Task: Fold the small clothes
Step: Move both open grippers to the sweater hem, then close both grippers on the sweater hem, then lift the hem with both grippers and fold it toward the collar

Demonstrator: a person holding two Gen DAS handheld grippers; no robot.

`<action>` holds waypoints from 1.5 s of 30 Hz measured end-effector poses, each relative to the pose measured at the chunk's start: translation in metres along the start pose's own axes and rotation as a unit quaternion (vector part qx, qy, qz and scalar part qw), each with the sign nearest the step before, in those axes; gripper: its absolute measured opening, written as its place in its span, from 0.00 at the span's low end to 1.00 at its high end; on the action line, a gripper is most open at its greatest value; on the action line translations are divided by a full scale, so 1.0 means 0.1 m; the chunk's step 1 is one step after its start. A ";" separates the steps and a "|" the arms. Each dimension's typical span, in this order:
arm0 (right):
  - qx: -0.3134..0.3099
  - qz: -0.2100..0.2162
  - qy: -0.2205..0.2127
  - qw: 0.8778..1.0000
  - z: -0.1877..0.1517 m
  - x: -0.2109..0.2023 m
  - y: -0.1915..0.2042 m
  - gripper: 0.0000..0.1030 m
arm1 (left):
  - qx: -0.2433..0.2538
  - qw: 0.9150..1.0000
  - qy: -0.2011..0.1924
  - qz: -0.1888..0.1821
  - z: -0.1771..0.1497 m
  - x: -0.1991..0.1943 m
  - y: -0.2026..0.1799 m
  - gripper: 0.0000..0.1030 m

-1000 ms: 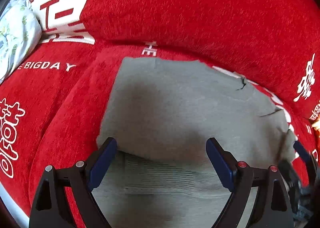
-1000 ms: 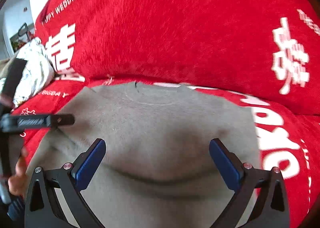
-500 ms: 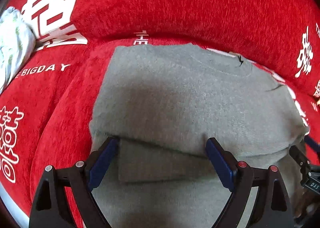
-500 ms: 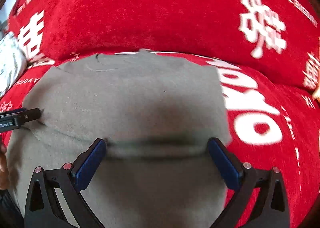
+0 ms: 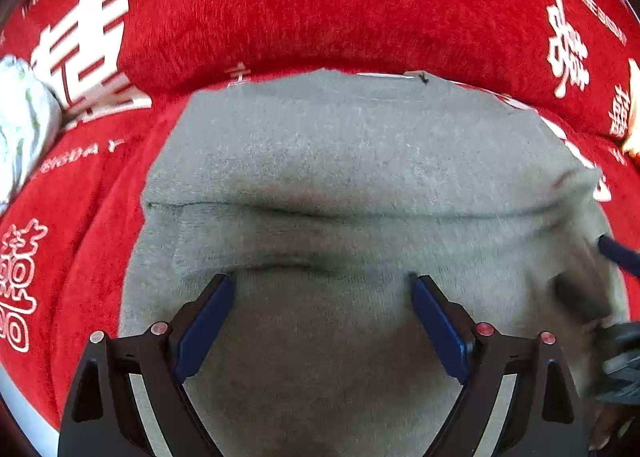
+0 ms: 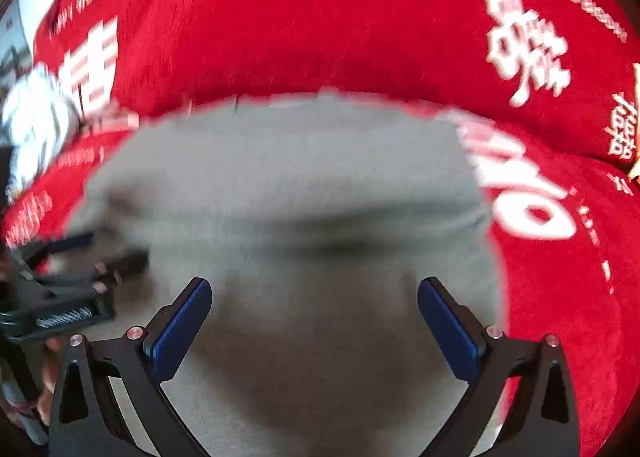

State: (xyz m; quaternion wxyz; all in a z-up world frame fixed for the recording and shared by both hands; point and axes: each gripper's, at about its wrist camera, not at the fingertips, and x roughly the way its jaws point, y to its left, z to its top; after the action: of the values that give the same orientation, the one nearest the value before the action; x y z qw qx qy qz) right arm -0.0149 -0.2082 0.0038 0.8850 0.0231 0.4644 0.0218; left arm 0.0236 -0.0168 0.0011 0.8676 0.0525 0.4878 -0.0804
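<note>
Judging by its crosswise fold, I have the grey garment [image 5: 360, 161] part-folded on the red sofa cover [image 5: 320, 9], left gripper [image 5: 320, 289] and right gripper [image 6: 316, 293] both released, more folds remaining.

Grey garment [image 6: 288, 185], knit, spread flat on a red plush cover [image 6: 320, 25] printed with white characters and lettering; one soft crosswise crease across its middle, picture blurred. Right gripper [image 6: 316, 297], black frame with blue pads [image 6: 178, 333], jaws standing wide apart over the garment's near part, nothing between them. Left gripper [image 6: 84, 257] at the left edge, over the garment's left side, blurred; a crumpled white patterned cloth [image 6: 36, 113] lies on the cover further back at the left.
</note>
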 end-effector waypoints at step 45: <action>-0.011 0.034 -0.015 0.999 -1.53 -1.14 -0.23 0.12 | -0.061 0.993 -0.009 -0.102 -1.63 -1.05 0.48 0.15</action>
State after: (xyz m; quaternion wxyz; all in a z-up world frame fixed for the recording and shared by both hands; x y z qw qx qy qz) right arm -0.2051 -0.2353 0.0092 0.8910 0.0293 0.4495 0.0565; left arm -0.1578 0.0671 0.0067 0.8607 -0.0511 0.4871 -0.1391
